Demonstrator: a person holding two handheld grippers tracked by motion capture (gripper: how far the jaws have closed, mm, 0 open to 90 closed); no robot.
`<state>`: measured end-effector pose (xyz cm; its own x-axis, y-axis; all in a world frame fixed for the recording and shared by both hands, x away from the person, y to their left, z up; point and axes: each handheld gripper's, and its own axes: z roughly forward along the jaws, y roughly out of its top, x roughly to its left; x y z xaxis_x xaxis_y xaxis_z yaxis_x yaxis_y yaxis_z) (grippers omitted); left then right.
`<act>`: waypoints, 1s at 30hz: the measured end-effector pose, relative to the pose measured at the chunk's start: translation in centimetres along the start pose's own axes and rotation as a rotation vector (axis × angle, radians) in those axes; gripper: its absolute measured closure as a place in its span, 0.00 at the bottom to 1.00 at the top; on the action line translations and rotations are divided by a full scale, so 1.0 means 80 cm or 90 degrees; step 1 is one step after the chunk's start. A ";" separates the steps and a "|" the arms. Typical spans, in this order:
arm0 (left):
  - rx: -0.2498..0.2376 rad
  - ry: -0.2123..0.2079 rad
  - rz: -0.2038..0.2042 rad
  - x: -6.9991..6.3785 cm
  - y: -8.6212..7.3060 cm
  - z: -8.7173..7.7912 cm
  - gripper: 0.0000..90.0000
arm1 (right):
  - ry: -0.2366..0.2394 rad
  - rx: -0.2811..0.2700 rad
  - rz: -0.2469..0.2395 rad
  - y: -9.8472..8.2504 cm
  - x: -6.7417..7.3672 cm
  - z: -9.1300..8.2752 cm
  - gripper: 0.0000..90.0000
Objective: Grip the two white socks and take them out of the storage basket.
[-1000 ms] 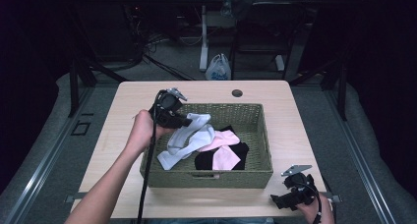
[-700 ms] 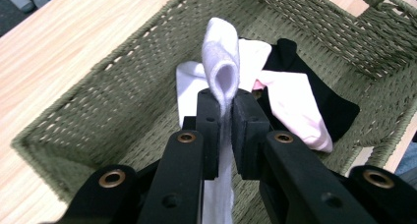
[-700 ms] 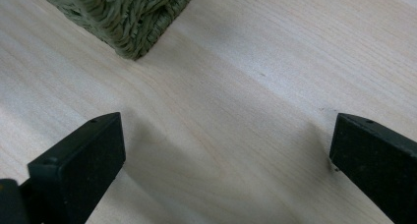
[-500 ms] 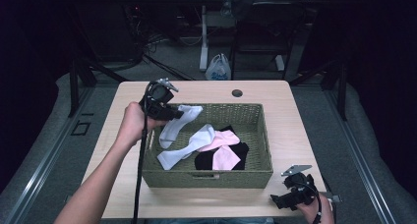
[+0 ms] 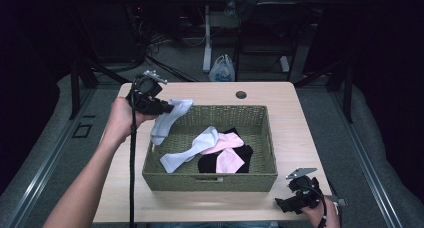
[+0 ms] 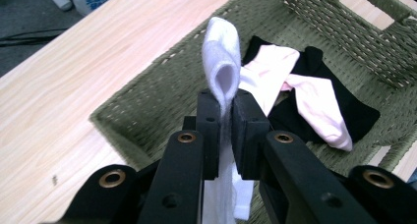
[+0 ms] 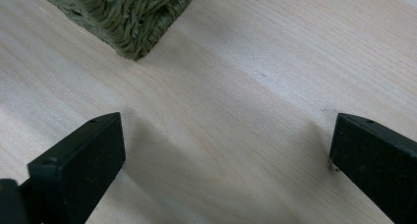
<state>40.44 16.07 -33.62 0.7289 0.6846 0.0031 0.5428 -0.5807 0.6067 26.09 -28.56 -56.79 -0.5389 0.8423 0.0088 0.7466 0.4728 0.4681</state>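
the left gripper (image 5: 167, 107) is clenching a white sock (image 5: 170, 119) and holding it over the far left corner of the woven basket (image 5: 210, 180), the sock's lower end hanging, it seems, just inside the rim. the right gripper (image 5: 281, 204) is resting released on the wooden table (image 5: 300, 133), beside the basket's near right corner.

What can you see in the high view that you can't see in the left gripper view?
High view: the person's left hand holding the left gripper, the right gripper resting at the table's near right corner, and a second white sock lying in the basket.

Left gripper view: up close, both jaws squeezing the white sock they hold.

Both: that held sock, the woven basket, the pink socks on the black cloth, and the wooden table.
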 end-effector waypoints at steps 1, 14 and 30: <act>-0.001 0.005 -0.002 0.002 -0.001 -0.004 0.93 | -0.002 0.002 -0.001 0.000 0.000 0.000 0.00; 0.001 0.059 -0.045 0.035 -0.026 -0.034 0.93 | 0.000 0.001 0.000 0.000 0.000 0.000 0.00; 0.011 0.105 -0.122 0.082 -0.085 -0.059 0.93 | -0.003 0.000 0.001 0.000 0.001 0.000 0.00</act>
<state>39.56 26.60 -34.00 0.5349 0.8447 0.0198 0.6724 -0.4398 0.5953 26.09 -28.49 -56.78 -0.5361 0.8441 0.0051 0.7470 0.4716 0.4687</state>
